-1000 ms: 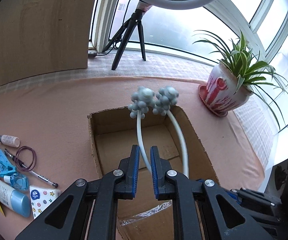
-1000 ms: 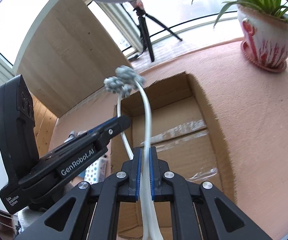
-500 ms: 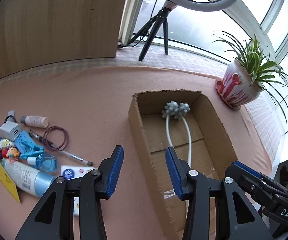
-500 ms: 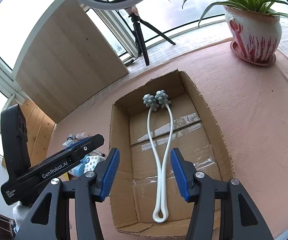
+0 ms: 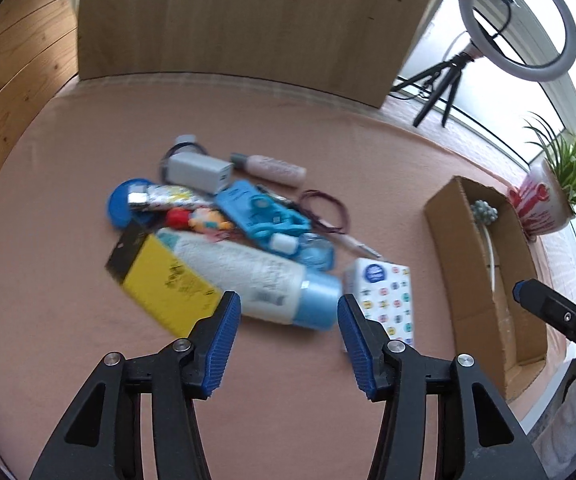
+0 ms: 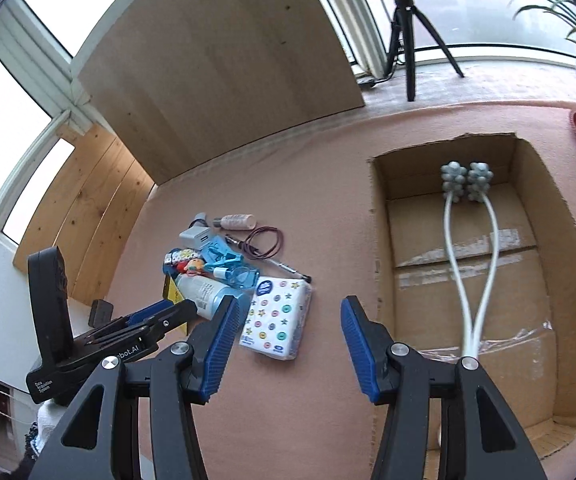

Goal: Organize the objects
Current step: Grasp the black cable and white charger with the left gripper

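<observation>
My biggest risk is the open brown cardboard box [image 6: 483, 280] at the right of the right-wrist frame, where the white two-armed massager with grey knobbed balls [image 6: 465, 240] lies lengthwise and may crowd whatever I drop in. Next, the large white bottle with the light-blue cap [image 5: 256, 276], mid-frame in the left-wrist view, touches a yellow card [image 5: 164, 284] and a patterned tissue pack [image 5: 383, 296], so a sloppy grab could drag them along. My left gripper [image 5: 288, 320] and right gripper [image 6: 284, 328] both hang apart and empty, and the small clutter behind the bottle is too tangled to pick cleanly.
</observation>
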The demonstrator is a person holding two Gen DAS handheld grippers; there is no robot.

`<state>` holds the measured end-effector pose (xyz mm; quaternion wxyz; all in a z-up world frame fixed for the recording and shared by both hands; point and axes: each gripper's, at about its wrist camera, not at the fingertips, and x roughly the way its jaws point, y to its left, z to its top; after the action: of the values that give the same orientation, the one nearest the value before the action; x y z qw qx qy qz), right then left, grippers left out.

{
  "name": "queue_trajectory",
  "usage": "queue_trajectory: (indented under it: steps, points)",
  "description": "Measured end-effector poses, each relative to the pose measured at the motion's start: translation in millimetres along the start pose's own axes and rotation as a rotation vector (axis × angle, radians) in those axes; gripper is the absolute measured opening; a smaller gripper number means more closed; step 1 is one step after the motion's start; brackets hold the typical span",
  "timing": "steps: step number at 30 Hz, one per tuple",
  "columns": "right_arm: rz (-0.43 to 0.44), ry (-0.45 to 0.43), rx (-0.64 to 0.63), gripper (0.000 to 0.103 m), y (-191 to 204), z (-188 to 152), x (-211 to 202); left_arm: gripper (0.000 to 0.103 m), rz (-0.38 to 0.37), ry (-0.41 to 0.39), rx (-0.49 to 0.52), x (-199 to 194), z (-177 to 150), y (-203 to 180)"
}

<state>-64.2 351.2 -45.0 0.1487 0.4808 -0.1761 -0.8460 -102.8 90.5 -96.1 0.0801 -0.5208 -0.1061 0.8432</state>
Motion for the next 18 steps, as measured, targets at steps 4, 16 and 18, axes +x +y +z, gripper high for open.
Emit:
queue_trajectory:
  steps: [4,16,18]
  points:
    - [0.012,0.056,-0.027,0.049,23,13,29,0.055,0.031,0.014,-0.067,-3,1,48]
    - [0.099,0.245,0.131,0.048,44,59,139,0.054,0.051,0.016,-0.016,25,93,68]
    - [0.083,0.255,0.120,0.045,50,64,150,0.052,0.066,0.032,-0.002,39,108,67]
